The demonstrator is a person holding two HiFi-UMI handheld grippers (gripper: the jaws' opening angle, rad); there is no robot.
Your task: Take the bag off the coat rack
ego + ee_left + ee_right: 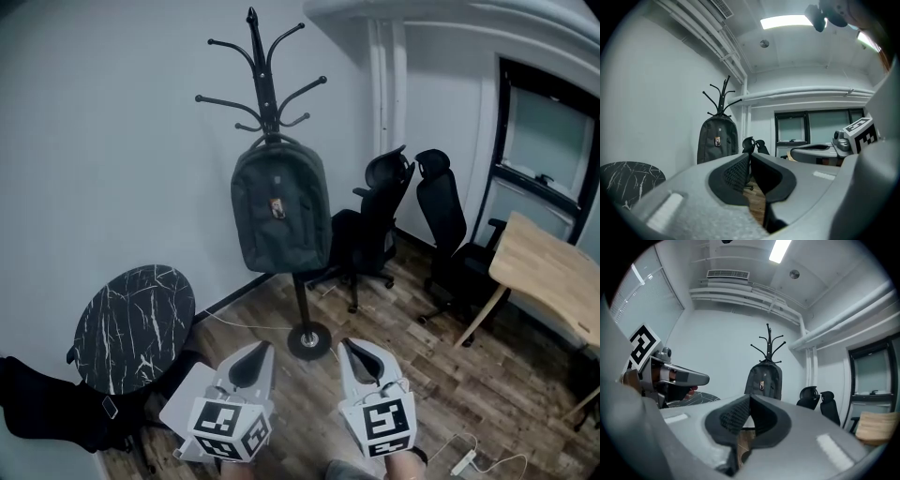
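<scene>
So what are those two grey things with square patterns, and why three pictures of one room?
No robot: a person holds a two-jaw gripper in each hand, the left gripper and the right gripper. The head view comes from a camera on the person's head; the other two come from cameras riding on each gripper. Both grippers are shut and empty. Ahead, a dark backpack hangs on the coat rack, near a marble table and two office chairs.

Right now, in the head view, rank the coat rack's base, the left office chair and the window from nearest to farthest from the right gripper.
1. Coat rack's base, on the floor just beyond the right gripper.
2. Left office chair, farther back by the wall.
3. Window, on the far right wall.
</scene>
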